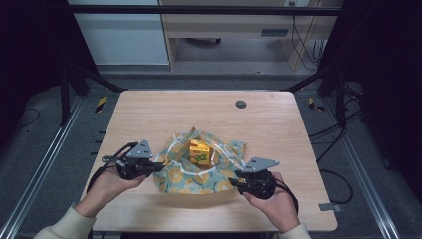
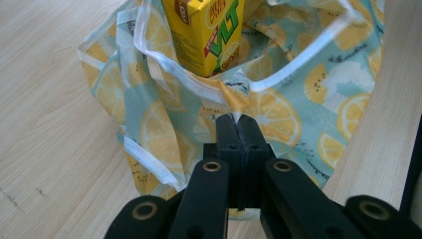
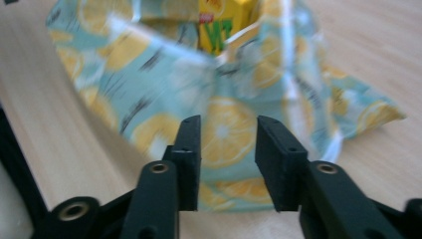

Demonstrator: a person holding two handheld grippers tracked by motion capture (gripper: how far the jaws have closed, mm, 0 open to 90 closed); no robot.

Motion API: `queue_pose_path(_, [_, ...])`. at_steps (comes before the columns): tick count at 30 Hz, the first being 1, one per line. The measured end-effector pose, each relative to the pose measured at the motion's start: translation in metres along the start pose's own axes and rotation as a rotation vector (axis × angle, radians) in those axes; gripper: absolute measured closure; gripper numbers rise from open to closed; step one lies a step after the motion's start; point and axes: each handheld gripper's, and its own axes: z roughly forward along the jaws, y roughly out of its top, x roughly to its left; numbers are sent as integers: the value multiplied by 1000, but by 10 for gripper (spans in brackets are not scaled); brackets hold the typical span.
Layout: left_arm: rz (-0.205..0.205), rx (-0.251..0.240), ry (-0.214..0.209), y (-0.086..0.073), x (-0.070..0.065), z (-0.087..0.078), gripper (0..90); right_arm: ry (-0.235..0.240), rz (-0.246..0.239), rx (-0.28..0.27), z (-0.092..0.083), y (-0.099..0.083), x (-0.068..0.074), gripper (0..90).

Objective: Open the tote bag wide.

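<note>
A lemon-print cloth bag lies slumped on the wooden table, and a yellow drink carton stands upright inside it. At the bag's left side my left gripper is shut on a pinch of its rim. The left gripper view shows that fold of fabric sticking out from the tips of the left gripper, with the carton just beyond. My right gripper is at the bag's right side. There the right gripper is open, and the bag lies past the gap, untouched by the pads.
A round grey cable port sits in the table near its far edge. Bare wood surrounds the bag on all sides. A black frame and floor rails flank the table, with cables on the floor at the right.
</note>
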Motion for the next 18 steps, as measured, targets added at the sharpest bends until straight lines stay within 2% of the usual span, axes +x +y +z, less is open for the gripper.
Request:
queue_pose_path(3, [2, 5, 0, 0, 0, 1, 900, -14, 1, -4, -2, 7, -2, 596])
queue_pose_path(4, [2, 5, -1, 0, 0, 1, 900, -26, -3, -14, -2, 14, -5, 581])
queue_pose_path(9, [1, 11, -1, -1, 1, 3, 900, -24, 1, -27, 5, 30, -10, 560])
queue_pose_path(18, [0, 32, -4, -3, 4, 6, 900, -30, -7, 3, 35, 61, -13, 465])
